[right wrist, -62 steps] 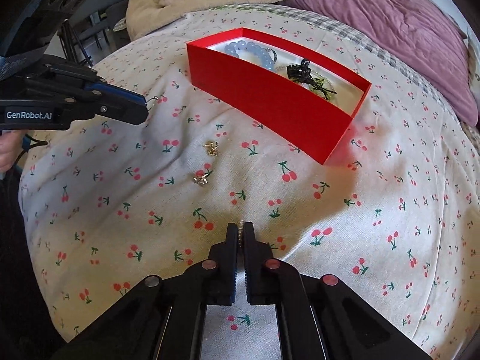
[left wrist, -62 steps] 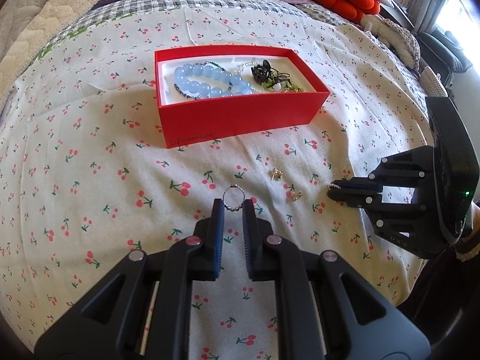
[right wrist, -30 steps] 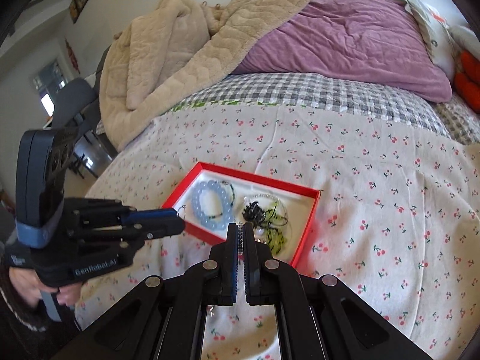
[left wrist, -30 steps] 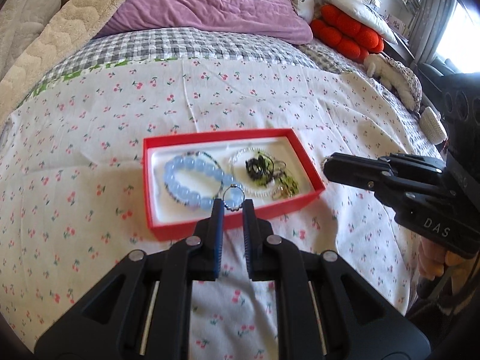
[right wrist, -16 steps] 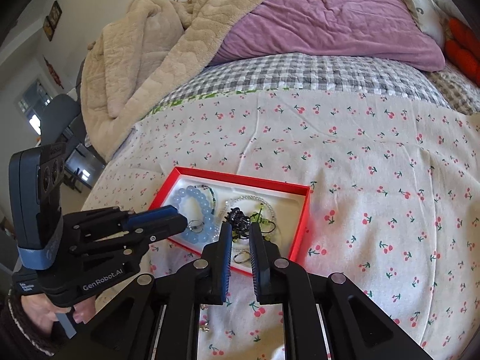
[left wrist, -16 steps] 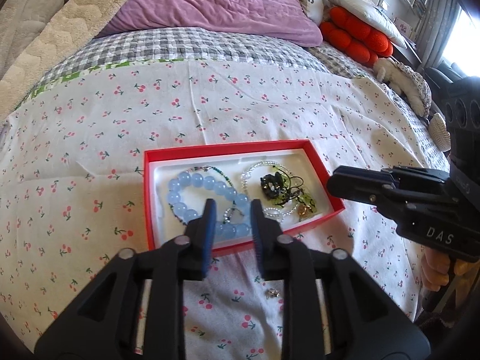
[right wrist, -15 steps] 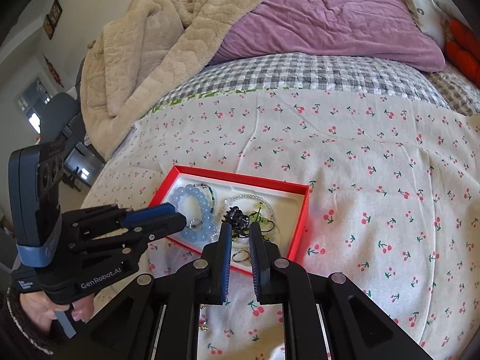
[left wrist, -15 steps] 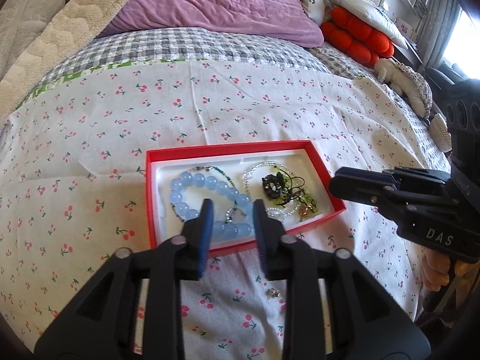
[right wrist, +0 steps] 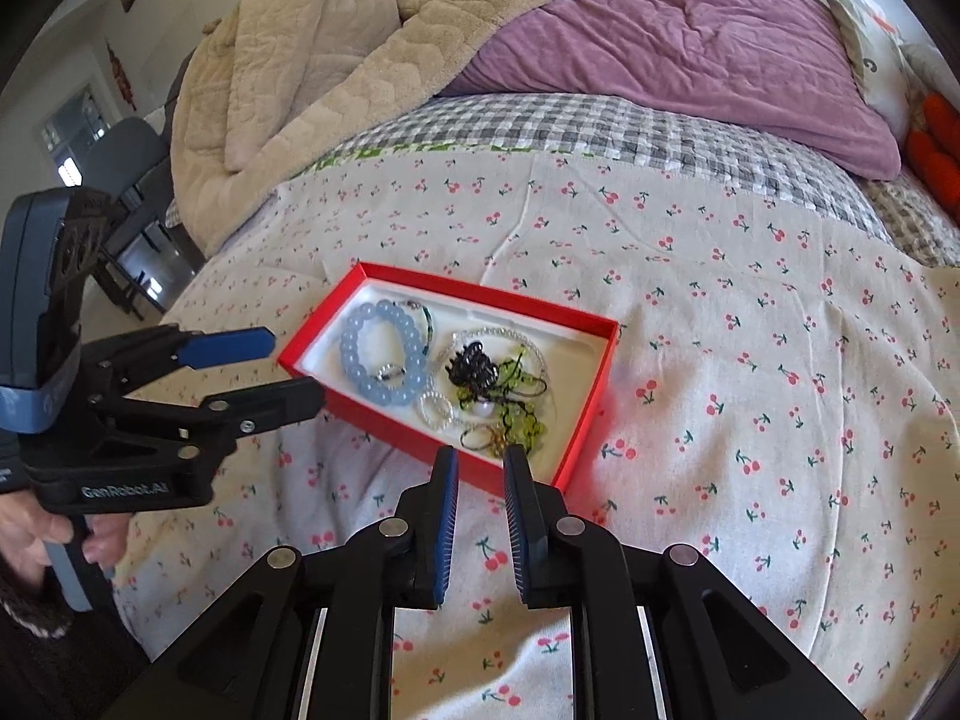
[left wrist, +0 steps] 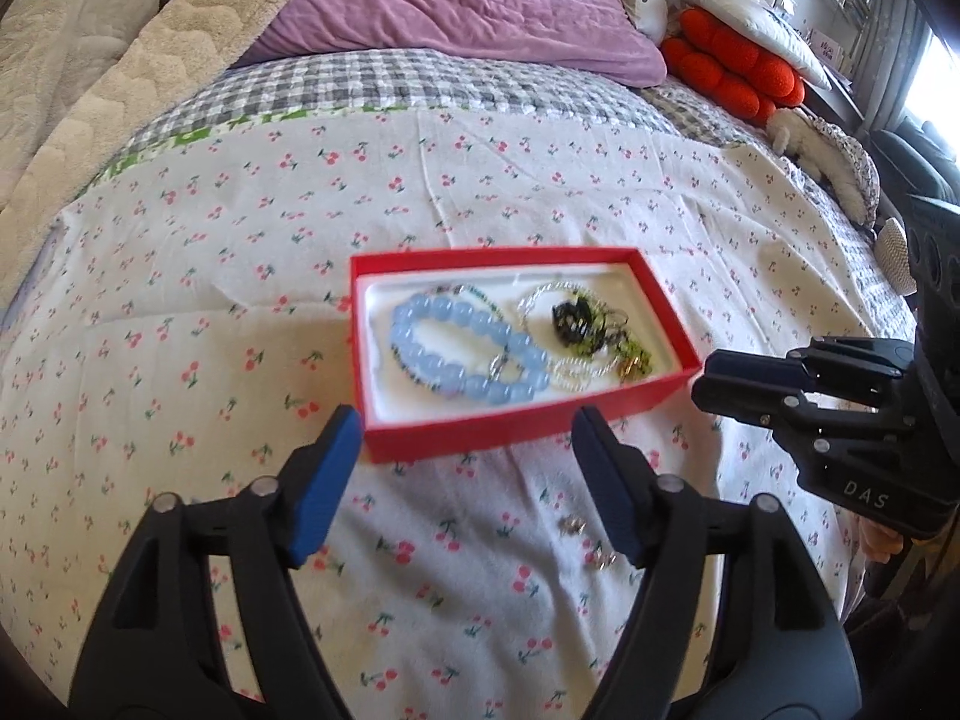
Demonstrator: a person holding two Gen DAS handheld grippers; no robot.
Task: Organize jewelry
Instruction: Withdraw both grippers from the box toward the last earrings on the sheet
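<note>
A red jewelry box (left wrist: 510, 420) (right wrist: 384, 417) with a white lining sits on the cherry-print sheet. In it lie a pale blue bead bracelet (left wrist: 462, 354) (right wrist: 384, 360), a small silver ring (right wrist: 388, 371) on those beads, clear bead rings (left wrist: 577, 373), a black and green tangle (right wrist: 492, 378) and a gold ring (right wrist: 480, 437). My left gripper (left wrist: 468, 438) (right wrist: 288, 369) is wide open and empty, just in front of the box. My right gripper (right wrist: 480, 468) (left wrist: 705, 384) is open and empty above the box's near right corner. Two small earrings (left wrist: 585, 540) lie on the sheet.
A purple duvet (right wrist: 678, 30) and a beige blanket (right wrist: 312, 78) lie at the back of the bed. Orange cushions (left wrist: 732, 66) are at the far right. A grey chair (right wrist: 132, 168) stands beside the bed on the left.
Both grippers carried small rings up over the box and opened. The rings now lie in the box. The left gripper has opened much wider and drawn back a little.
</note>
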